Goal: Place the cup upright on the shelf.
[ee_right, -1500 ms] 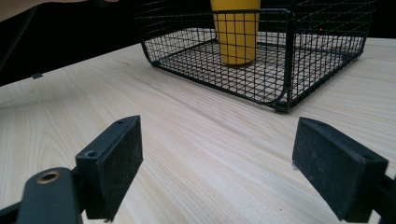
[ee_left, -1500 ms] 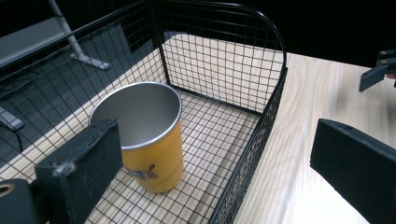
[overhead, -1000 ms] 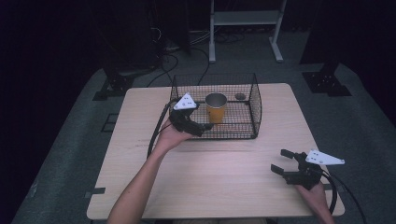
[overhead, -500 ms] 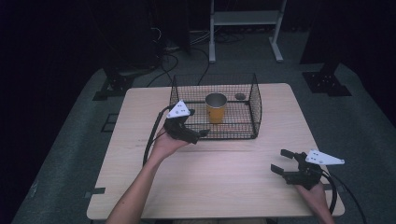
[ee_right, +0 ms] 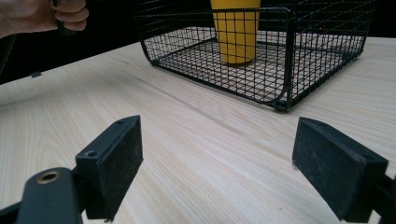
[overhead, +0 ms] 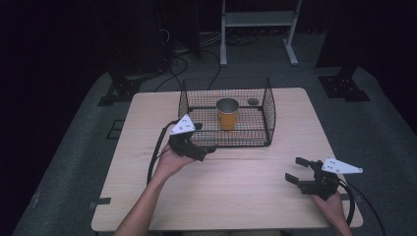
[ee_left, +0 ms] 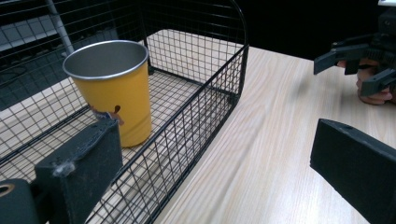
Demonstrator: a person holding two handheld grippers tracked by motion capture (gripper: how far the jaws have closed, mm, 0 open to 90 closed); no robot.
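A yellow cup with a metal inside stands upright in a black wire basket at the back middle of the table. My left gripper is open just outside the basket's front left corner, its jaws pointing right along the front wall. The left gripper view has the cup behind the basket mesh, with my left gripper empty. My right gripper is open and empty near the table's front right corner. From the right gripper, the cup and basket lie ahead.
A small dark round thing lies at the basket's back right. The wooden table is bare between the two grippers. Beyond the table a white metal frame, cables and dark stands sit on the grey floor.
My left gripper has drawn back from the cup, moving left and toward the person, out over the basket's front left corner. The cup stays standing in the basket. The right gripper has not moved.
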